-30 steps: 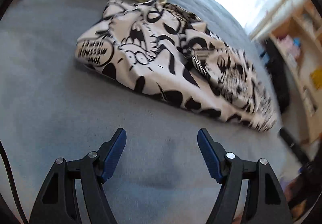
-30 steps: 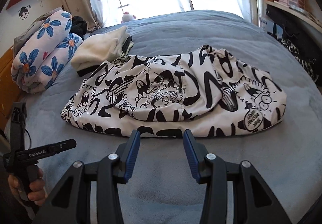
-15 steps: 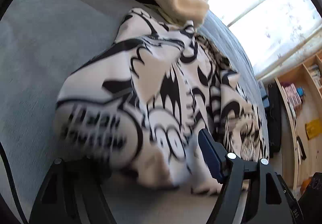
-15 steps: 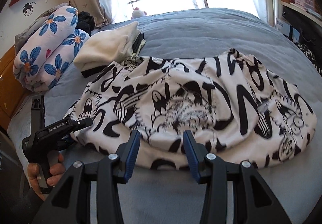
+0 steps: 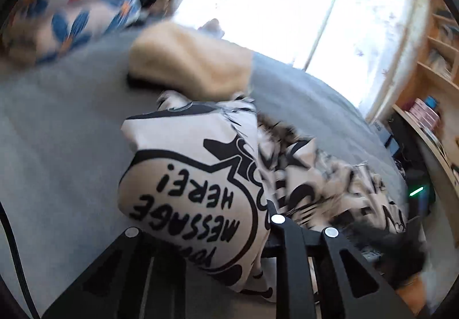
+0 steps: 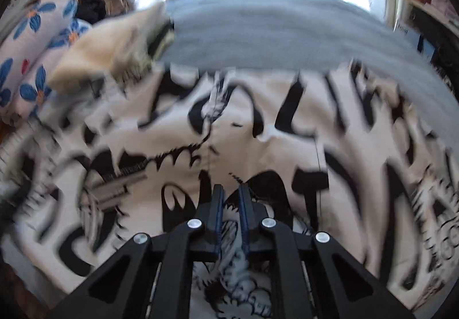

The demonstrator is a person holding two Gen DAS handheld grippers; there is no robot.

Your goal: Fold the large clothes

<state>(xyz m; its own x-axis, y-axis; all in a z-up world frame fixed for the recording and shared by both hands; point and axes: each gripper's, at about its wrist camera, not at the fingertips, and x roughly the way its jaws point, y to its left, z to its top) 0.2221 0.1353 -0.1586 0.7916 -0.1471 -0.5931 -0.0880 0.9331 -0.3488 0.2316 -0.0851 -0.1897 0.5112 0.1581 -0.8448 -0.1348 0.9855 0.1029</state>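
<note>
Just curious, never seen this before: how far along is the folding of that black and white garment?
Early on. The garment lies on the grey bed, already partly doubled over. In hand: the left gripper and right gripper are closing with its cloth between their jaws. Left: the remaining folds and tidying; it looks rumpled.

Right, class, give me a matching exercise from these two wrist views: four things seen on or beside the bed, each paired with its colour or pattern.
Things:
1. garment
2. bed cover
3. rolled bedding
4. folded pile

Looks:
A. plain grey
B. cream
C. white with black cartoon print
D. white with blue flowers

Pairs: 1-C, 2-A, 3-D, 4-B
</note>
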